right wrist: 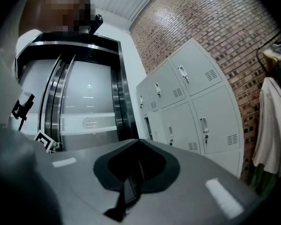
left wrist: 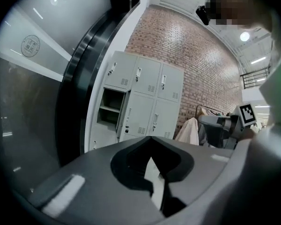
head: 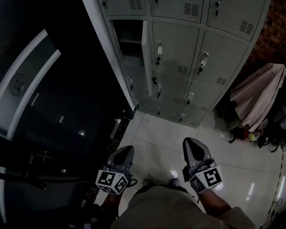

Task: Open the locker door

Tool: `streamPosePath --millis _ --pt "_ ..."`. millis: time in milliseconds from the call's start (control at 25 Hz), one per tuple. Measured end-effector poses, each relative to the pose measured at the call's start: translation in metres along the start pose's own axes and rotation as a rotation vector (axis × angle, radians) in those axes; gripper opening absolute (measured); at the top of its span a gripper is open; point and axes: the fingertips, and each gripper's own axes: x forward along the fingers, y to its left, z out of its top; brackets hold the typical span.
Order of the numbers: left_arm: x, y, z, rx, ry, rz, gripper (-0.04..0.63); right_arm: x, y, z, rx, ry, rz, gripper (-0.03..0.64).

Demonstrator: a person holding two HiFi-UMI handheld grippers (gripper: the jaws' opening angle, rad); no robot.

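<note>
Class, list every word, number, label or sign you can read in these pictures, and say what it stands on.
No text can be read anywhere.
Round emblem on the pale band: too blurred to read.
Square markers: black-and-white patterns, no letters.
Locker doors: no legible labels or numbers.

Bare floor tiles (head: 171, 135) lie open before the lockers (head: 181, 56); one swung-out door (head: 145, 56) juts forward, and a hanging coat (head: 257, 97) crowds the right.

Lockers (head: 181, 56): on the floor (head: 157, 142), against the brick wall (head: 281, 27).
Open compartment (head: 126, 39): leftmost column of the lockers; its door (head: 145, 51) stands out on its right.
Draped cloth (head: 257, 97): right of the lockers.
Glass panel (head: 24, 87): left of the lockers.
</note>
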Motion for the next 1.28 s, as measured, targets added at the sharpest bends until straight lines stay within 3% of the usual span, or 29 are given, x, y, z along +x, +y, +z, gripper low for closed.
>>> streamPosePath --millis 240,400,880,1280 --pt "-0.031 0.024 0.021 0.051 -0.057 0.034 0.114 0.015 0.032 -0.013 -0.056 0.033 0.0 0.002" --pt "-0.049 0.036 0.021 0.054 -0.048 0.044 0.114 0.017 0.052 -0.018 -0.054 0.043 0.007 0.002" --pt "-0.075 0.04 0.016 0.062 -0.044 -0.023 0.114 0.008 0.093 -0.042 -0.011 0.075 0.005 0.002" --pt "-0.089 0.041 0.01 0.03 -0.037 -0.02 0.114 -0.002 0.105 -0.052 -0.024 0.105 -0.005 0.002"
